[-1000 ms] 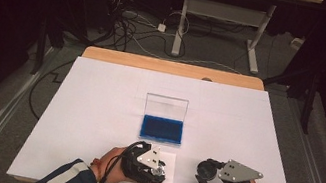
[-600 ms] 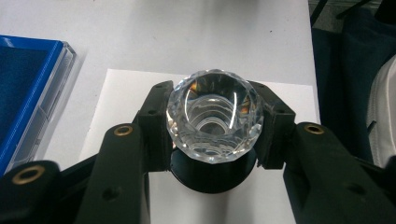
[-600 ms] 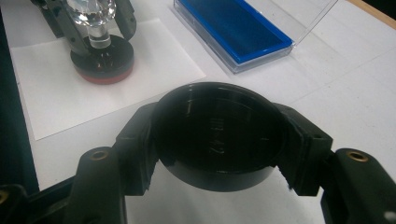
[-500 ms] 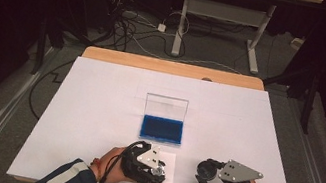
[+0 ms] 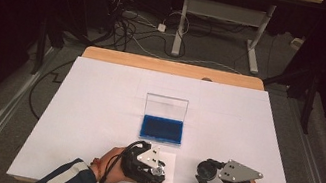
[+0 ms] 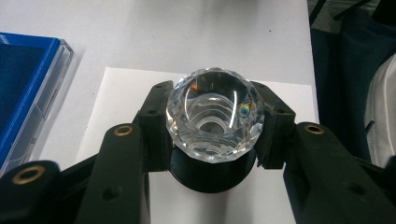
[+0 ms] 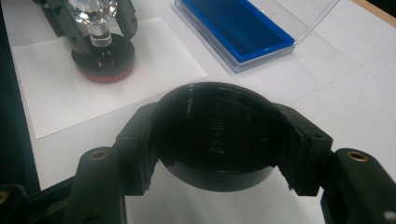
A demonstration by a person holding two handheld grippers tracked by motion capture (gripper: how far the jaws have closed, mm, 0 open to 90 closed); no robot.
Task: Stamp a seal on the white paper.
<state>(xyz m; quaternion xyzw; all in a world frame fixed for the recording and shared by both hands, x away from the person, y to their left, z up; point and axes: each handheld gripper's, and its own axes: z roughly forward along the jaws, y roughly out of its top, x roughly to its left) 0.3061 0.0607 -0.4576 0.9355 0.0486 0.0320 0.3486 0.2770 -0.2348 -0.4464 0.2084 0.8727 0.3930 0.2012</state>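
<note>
My left gripper sits near the front edge of the tabletop, its jaws clamped on the faceted crystal knob of a stamp. In the left gripper view the knob fills the gap between my jaws, and below it the stamp's black round base stands on a small white sheet of paper. The right gripper view shows a red rim at the bottom of that base, flat against the sheet.

My right gripper rests just to the right of the left one, also close to the front edge. Its jaws are closed around a round black cap, held with its hollow side facing the camera.

The blue ink pad case lies in the middle of the tabletop, just beyond my left gripper, with its clear lid standing upright at the far side. In the left gripper view the case's near corner comes close to the paper's edge but stays apart from it.

To either side of the case and behind it the white surface runs bare out to the wooden strip at the far edge. The paper's front edge lies almost at the tabletop's front edge.
</note>
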